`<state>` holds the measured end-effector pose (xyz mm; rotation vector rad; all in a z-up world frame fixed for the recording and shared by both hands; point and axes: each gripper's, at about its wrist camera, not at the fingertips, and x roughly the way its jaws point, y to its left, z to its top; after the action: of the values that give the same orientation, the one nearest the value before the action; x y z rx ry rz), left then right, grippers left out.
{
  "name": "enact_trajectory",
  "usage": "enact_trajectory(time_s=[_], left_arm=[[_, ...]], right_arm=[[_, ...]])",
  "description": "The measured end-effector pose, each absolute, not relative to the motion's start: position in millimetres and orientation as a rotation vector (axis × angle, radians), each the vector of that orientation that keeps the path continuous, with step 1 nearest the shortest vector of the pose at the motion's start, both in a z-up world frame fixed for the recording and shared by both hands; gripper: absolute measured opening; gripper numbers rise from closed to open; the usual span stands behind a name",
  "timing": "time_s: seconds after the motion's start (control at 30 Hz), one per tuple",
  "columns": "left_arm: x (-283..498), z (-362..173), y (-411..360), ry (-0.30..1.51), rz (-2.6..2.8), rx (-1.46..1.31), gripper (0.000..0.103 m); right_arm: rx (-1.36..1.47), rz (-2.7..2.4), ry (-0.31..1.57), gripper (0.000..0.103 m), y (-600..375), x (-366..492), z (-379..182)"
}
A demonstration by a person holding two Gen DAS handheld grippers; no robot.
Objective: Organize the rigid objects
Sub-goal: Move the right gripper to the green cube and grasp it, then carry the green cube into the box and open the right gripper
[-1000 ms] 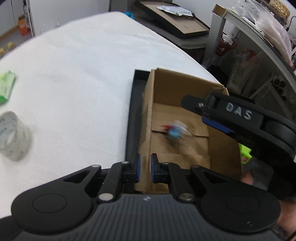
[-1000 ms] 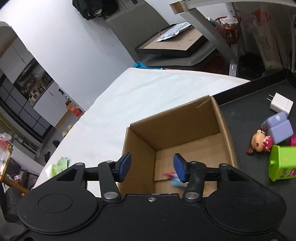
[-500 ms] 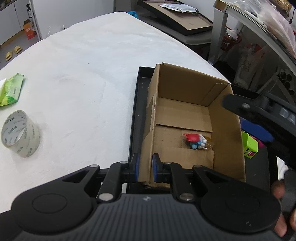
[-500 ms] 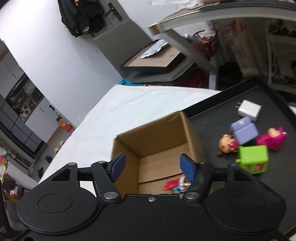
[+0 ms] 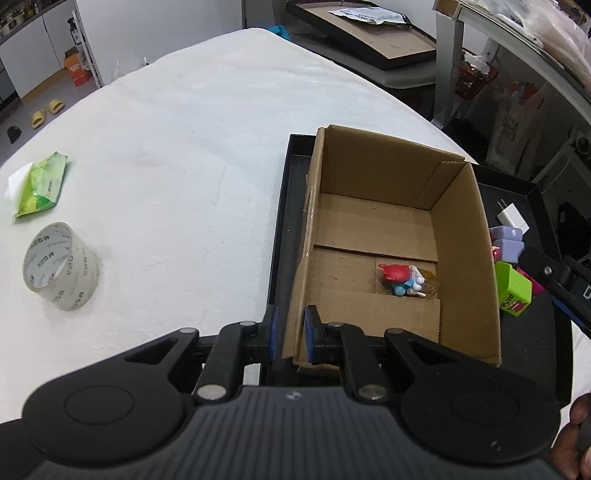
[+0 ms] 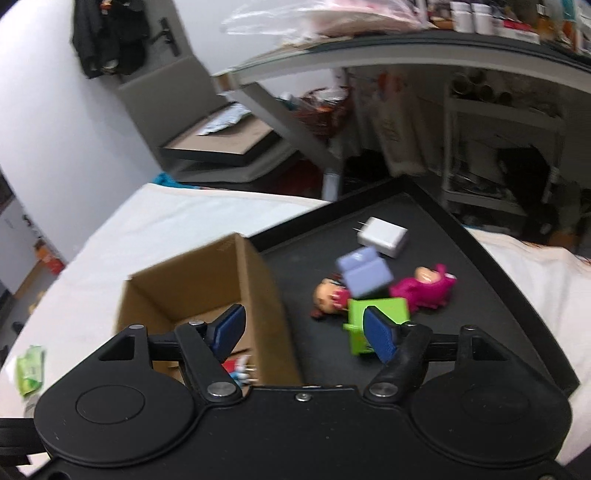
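Where left claw point(image 5: 289, 334) grips: cardboard box point(image 5: 461, 236) wall.

A lived-in home room: slippers point(image 5: 46, 112) on the floor, coats point(image 6: 107, 37) hung by a door, cluttered shelves point(image 6: 491, 22).

Box point(image 5: 461, 258) interior lay mostly open — only a small figure point(image 5: 402, 280) on its floor | right of it, toys point(image 6: 380, 291) crowded the tray point(image 6: 517, 295) | tablecloth point(image 5: 184, 166) wide and bare beyond tape roll point(image 5: 61, 266).
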<state>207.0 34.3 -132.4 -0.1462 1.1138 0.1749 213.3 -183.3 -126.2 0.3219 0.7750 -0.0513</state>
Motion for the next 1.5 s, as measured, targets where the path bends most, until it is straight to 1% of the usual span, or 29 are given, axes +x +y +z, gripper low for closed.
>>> enact_trajectory(time_s=[0.27, 0.3, 0.37, 0.43, 0.57, 0.8, 0.83, 0.9, 0.93, 0.97, 1.17, 1.5], left_arm=[[212.7, -139.2, 22.2, 1.131, 0.229, -0.099, 0.013], [213.9, -140.5, 20.7, 1.138, 0.236, -0.095, 0.013], [216.1, -143.1, 18.3, 1.15, 0.246, -0.088, 0.013], [219.2, -146.0, 14.4, 1.162, 0.263, -0.068, 0.013], [222.4, -149.2, 7.5, 1.172, 0.284, -0.039, 0.014], [228.3, -151.6, -1.1, 1.179, 0.326, 0.004, 0.029], [229.5, -152.1, -1.8, 1.181, 0.334, 0.006, 0.031], [231.8, -152.7, -3.3, 1.182, 0.348, 0.008, 0.036], [232.7, -153.0, -3.9, 1.182, 0.352, 0.01, 0.037], [233.8, -153.4, -4.5, 1.183, 0.356, 0.01, 0.038], [238.3, -152.2, -8.9, 1.183, 0.375, 0.015, 0.04], [237.8, -148.5, -9.6, 1.171, 0.374, 0.024, 0.042]], right_arm=[[0.311, -0.142, 0.83, 0.07, -205.0, 222.2, -149.3], [0.312, -0.145, 0.839, 0.071, -206.3, 223.0, -151.9], [0.319, -0.147, 0.861, 0.077, -208.9, 225.2, -156.8], [0.315, -0.142, 0.874, 0.079, -209.6, 227.3, -161.4], [0.293, -0.146, 0.906, 0.08, -211.2, 235.6, -174.2], [0.301, -0.146, 0.944, 0.08, -219.6, 248.1, -188.6], [0.302, -0.149, 0.945, 0.079, -220.0, 248.8, -190.0], [0.321, -0.137, 0.948, 0.071, -222.1, 249.2, -192.3], [0.331, -0.129, 0.95, 0.054, -223.5, 249.1, -193.4], [0.343, -0.124, 0.951, 0.051, -224.9, 248.8, -194.3], [0.353, -0.144, 0.907, 0.05, -231.6, 245.6, -189.6], [0.394, -0.091, 0.85, 0.049, -234.9, 242.1, -171.3]])
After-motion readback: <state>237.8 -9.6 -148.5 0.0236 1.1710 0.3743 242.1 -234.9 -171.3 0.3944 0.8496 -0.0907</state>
